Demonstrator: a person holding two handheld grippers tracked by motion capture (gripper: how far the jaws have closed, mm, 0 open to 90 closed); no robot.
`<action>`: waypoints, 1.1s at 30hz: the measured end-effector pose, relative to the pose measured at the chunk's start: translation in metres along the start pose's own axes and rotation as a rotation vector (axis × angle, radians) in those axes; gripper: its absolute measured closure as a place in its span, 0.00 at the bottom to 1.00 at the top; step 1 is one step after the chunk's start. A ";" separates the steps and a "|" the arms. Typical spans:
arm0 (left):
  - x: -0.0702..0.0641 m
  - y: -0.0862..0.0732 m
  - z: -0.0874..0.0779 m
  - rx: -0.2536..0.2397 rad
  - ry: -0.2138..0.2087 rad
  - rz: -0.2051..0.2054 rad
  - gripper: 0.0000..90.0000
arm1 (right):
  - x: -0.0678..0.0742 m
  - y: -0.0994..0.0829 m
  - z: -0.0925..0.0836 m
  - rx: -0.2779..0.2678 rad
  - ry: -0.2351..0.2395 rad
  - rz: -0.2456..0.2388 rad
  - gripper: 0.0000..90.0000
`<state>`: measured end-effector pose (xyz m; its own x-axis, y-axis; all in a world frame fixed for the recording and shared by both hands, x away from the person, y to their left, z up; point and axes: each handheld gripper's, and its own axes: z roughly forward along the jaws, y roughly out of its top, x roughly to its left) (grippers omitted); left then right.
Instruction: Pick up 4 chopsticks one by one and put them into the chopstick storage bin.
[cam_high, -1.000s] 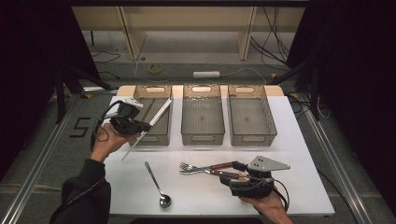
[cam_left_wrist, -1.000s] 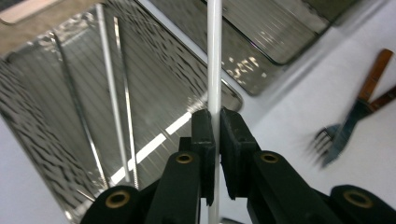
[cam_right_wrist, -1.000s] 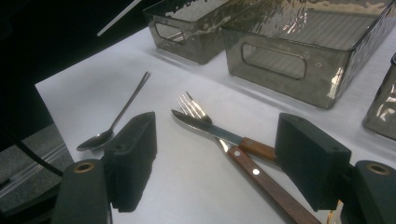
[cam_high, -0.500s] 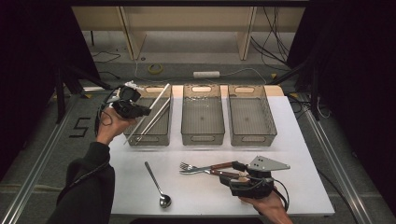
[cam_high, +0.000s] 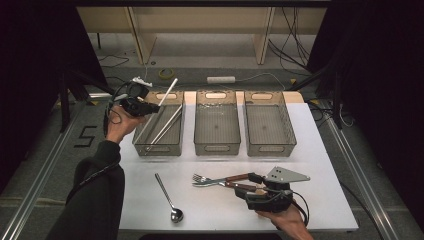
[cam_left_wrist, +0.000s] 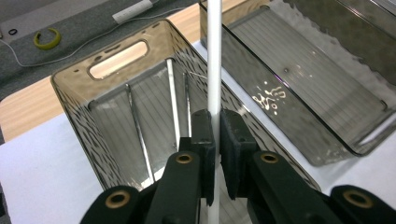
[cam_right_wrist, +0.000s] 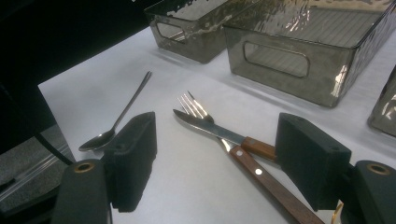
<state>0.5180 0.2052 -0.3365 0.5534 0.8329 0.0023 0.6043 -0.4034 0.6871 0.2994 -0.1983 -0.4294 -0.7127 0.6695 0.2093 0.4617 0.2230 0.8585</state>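
- Standing clamped between the jaws of the left gripper (cam_left_wrist: 212, 140), a white chopstick (cam_left_wrist: 215, 60) runs straight up through the left gripper view and crosses the near corner of the left bin (cam_left_wrist: 70, 88).
- In the high view that chopstick (cam_high: 167, 91) slants up and away over the far end of the left bin (cam_high: 141, 145), with the left gripper (cam_high: 150, 107) held at the bin's far left corner, above the table.
- Inside the same bin a second chopstick (cam_high: 165, 127) lies on a slant along its length, one end near the front wall.
- The middle bin (cam_high: 216, 145) and the right bin (cam_high: 270, 145) stand side by side to its right, all three along the far half of the white table (cam_high: 325, 165).
- On the near half, a spoon (cam_high: 167, 197) lies alone, bowl toward the person.
- Just right of it a fork (cam_high: 202, 179) and a knife (cam_high: 220, 183) with wooden handles lie together, the knife blade over the fork's neck.
- The right gripper (cam_right_wrist: 215, 158) rests low at the table with its jaws wide apart, straddling those wooden handles (cam_right_wrist: 261, 168) without pressing on them.
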 end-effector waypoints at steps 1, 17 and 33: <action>0.001 0.001 0.001 -0.006 0.004 -0.005 0.93 | 0.000 0.000 0.000 0.001 -0.001 0.001 0.34; 0.014 -0.002 0.021 -0.038 0.054 -0.053 0.93 | 0.000 0.000 0.000 0.002 0.002 0.001 0.34; 0.020 -0.023 0.039 -0.040 0.063 -0.088 0.93 | 0.001 -0.001 -0.001 0.006 0.003 0.002 0.34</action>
<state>0.5378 0.2165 -0.3810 0.4614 0.8871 -0.0145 0.6246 -0.3132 0.7153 0.2981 -0.1982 -0.4295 -0.7133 0.6678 0.2127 0.4666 0.2259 0.8551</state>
